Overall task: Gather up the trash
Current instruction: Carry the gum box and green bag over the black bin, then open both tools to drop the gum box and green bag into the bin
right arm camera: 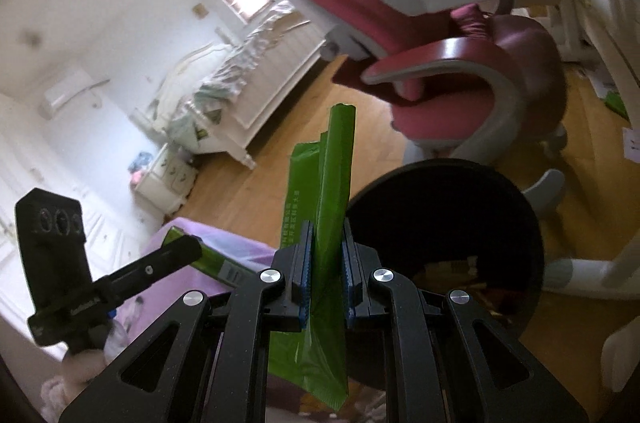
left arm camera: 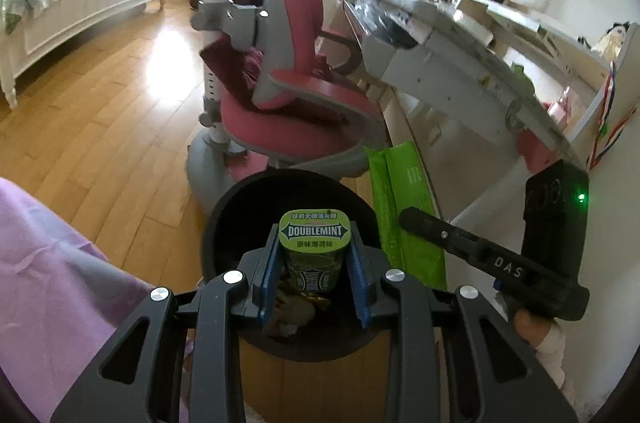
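Here the green Doublemint can (left arm camera: 314, 251), smooth and rounded, is pinched between the blue pads of the left gripper (left arm camera: 314, 277), above the round black bin (left arm camera: 224, 223). Just beside its rim, the right gripper (right arm camera: 325, 281) squeezes a flat, crinkled green wrapper (right arm camera: 330, 183). Open wooden floor (left arm camera: 100, 111) lies left; a pink chair (left arm camera: 296, 103) stands behind.
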{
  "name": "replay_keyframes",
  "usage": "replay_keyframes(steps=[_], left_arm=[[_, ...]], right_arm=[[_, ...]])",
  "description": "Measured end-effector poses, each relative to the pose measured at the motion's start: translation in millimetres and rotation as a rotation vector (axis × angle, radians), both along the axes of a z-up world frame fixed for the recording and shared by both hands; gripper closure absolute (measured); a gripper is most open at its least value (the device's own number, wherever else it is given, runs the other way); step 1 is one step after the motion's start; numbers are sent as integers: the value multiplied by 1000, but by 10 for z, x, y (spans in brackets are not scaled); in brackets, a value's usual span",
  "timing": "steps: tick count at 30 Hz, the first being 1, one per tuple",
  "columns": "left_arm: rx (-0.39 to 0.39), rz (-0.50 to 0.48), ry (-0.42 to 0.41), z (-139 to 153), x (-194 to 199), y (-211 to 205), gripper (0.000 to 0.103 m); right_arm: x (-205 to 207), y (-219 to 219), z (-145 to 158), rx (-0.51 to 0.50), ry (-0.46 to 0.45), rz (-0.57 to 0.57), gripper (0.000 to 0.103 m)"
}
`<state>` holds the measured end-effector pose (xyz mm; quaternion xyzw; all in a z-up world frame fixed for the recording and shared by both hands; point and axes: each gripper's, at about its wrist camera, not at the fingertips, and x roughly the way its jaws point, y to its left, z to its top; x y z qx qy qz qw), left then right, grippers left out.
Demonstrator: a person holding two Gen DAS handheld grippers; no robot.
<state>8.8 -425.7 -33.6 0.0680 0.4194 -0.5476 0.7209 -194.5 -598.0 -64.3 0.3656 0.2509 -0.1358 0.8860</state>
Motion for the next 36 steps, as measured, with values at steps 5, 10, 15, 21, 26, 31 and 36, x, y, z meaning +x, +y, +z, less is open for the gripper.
replay_keyframes(steps=[5, 10, 15, 21, 26, 31, 36], left_arm=[[26, -16, 19, -198, -29, -202, 73], [66, -28, 30, -385, -51, -360, 73], [82, -33, 36, -473, -61, -438, 73], [91, -41, 41, -526, -94, -500, 73], [100, -44, 44, -571, -92, -543, 73], [142, -31, 17, -587, -96, -569, 68], [137, 13, -88, -420, -185, -484, 24]], right_arm=[[30, -138, -139, -3, 30, -33, 90], [45, -217, -318, 9, 56, -57, 90], [63, -274, -482, 25, 80, -71, 90], [86, -283, -586, 38, 97, -74, 90], [114, -281, -624, 43, 106, -74, 90], [145, -288, -639, 49, 116, -77, 87], [122, -321, -676, 89, 124, -109, 68]])
